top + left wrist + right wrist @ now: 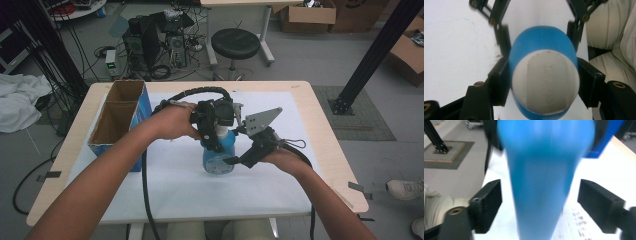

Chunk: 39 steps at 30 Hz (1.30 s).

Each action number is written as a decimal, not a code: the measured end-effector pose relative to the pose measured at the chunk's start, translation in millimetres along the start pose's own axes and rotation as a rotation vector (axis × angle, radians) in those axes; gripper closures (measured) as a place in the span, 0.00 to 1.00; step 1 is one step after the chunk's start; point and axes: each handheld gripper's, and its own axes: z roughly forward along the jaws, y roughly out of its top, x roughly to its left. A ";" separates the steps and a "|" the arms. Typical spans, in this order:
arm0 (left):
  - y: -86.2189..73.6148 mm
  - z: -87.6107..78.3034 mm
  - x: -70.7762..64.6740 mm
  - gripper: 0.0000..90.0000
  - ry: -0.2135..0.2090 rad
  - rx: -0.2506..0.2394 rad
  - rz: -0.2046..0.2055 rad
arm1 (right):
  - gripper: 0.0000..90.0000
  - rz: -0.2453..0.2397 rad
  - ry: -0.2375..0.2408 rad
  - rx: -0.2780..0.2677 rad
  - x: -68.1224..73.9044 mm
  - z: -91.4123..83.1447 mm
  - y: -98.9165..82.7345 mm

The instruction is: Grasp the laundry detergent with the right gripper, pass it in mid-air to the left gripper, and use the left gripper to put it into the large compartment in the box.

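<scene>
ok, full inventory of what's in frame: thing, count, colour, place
bottle: 1, blue with a white cap, upright mid-table, between both grippers
box: 1, blue outside, brown inside, open top, two compartments, left side of table
paper sheet: 1, white, covers most of the table top
table: 1, light wood
stool: 1, black round seat, floor beyond table
cardboard boxes: at least 2, brown, floor far right
cloth: 1, white, far left
left gripper: black, jaws clamped on the bottle's top
right gripper: black, jaws open either side of the bottle, not touching
</scene>
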 end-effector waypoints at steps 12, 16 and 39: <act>-18.6 -46.7 14.9 0.42 0.127 0.010 -0.357 | 0.17 0.105 -0.080 0.147 -21.4 -51.4 -27.9; -25.1 -65.1 23.0 0.42 0.176 0.037 -0.478 | 0.17 0.125 -0.092 0.225 -28.3 -62.3 -32.9; -75.8 -155.1 66.4 0.42 0.381 0.066 -1.102 | 0.17 0.082 -0.089 0.453 -48.7 -103.6 -18.9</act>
